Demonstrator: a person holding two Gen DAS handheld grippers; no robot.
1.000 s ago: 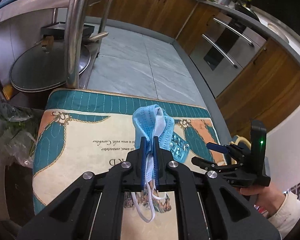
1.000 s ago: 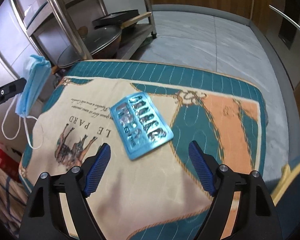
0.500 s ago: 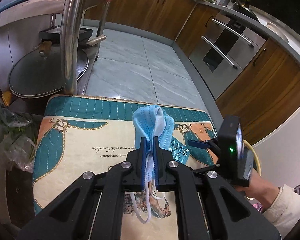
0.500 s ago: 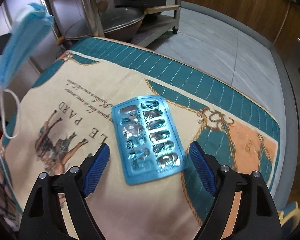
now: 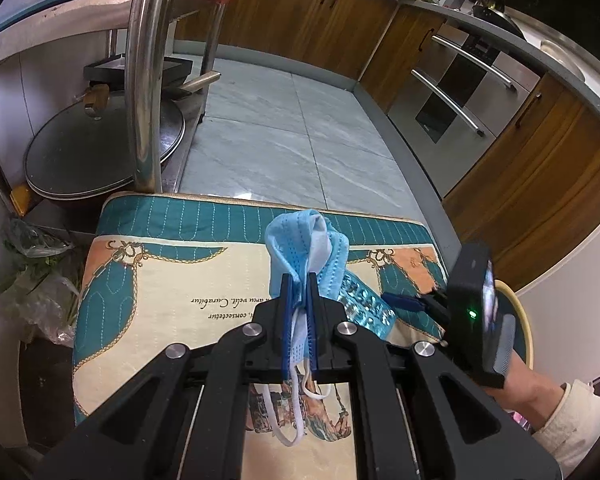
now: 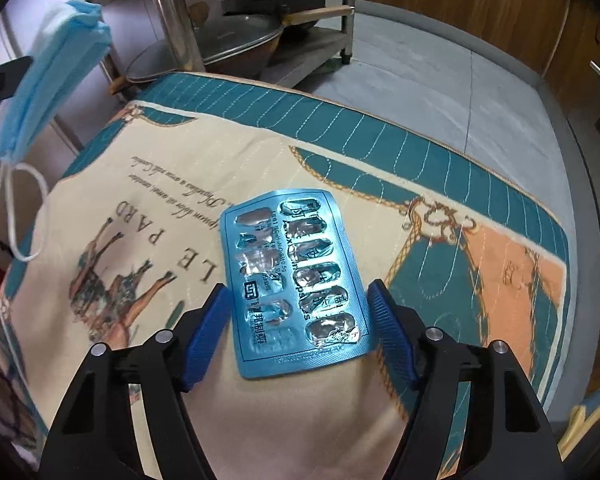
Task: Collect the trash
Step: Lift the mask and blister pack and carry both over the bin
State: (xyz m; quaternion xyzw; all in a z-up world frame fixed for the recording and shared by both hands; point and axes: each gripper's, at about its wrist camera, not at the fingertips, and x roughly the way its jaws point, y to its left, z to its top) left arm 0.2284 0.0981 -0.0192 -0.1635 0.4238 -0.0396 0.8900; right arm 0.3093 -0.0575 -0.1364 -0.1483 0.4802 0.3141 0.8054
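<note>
My left gripper [image 5: 299, 280] is shut on a crumpled blue face mask [image 5: 300, 240], held above a printed cushion [image 5: 172, 280]; its white ear loops hang below the jaws. The mask also shows at the left in the right wrist view [image 6: 48, 68]. An empty blue blister pack [image 6: 294, 280] lies flat on the cushion [image 6: 500, 264]. My right gripper [image 6: 300, 292] is open, low over the cushion, with one finger on each side of the pack's near half. In the left wrist view the right gripper [image 5: 416, 304] sits beside the pack [image 5: 364, 304].
A steel rack with a lidded pan [image 5: 100, 152] stands beyond the cushion's far left; its post [image 5: 144, 80] rises close by. A plastic bag of greens [image 5: 32, 272] lies left. Grey tiled floor [image 5: 284, 140] and wooden cabinets [image 5: 540, 168] lie beyond.
My right gripper has moved forward and down until its open fingers straddle the blister pack. My left gripper stays shut on the mask, roughly in place.
</note>
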